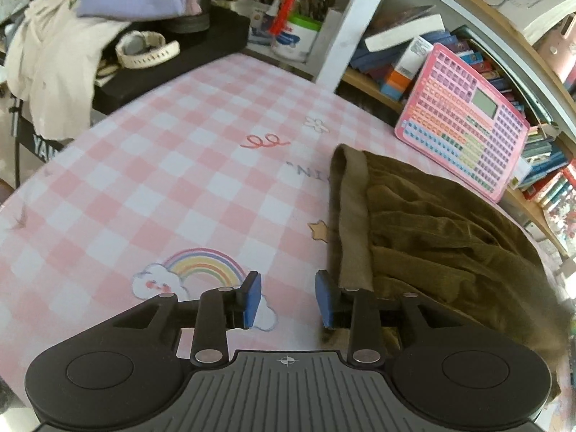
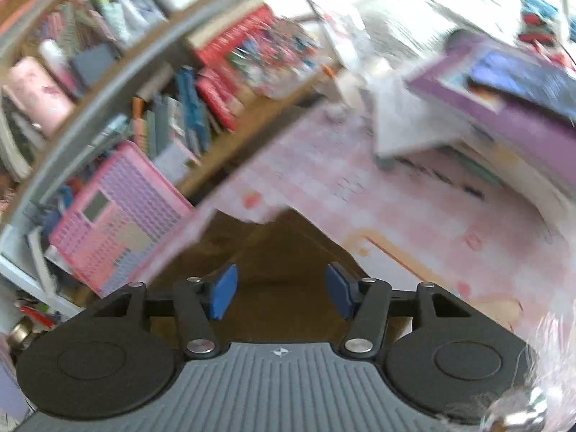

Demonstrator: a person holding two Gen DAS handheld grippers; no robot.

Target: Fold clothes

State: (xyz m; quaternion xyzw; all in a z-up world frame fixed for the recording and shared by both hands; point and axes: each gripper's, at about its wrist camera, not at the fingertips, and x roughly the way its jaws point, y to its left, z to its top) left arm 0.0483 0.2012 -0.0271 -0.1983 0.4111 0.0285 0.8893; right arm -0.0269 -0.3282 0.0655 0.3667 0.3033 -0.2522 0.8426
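Left wrist view: left gripper (image 1: 288,297) at bottom centre, blue pads apart, nothing between them, only the cloth below. Olive-brown corduroy garment (image 1: 424,237) lies bunched at right centre on the pink-and-white checked tablecloth (image 1: 162,187); its flat waistband (image 1: 351,216) runs down to just beside the right-hand pad (image 1: 325,298), contact unclear. Cloth prints: a rainbow with cloud (image 1: 194,273) at lower left centre, a red squiggle, a flower, and partial lettering reading "NI" (image 1: 300,171) cut off by the garment. Pink calculator-style board (image 1: 464,118) leans against the bookshelf at upper right. Upper left: a white watch (image 1: 145,48) on a black keyboard showing "YAN" (image 1: 45,147) at left edge, a cream garment (image 1: 54,68) draped over it. Pen pot (image 1: 295,34) at top centre, label unreadable.

Right wrist view, heavily blurred: right gripper (image 2: 280,293) at bottom centre, pads spread, gap empty, garment (image 2: 273,252) below it. Pink board (image 2: 115,216) at left, books (image 2: 230,64) above, spines unreadable. Purple box (image 2: 511,108) at upper right.
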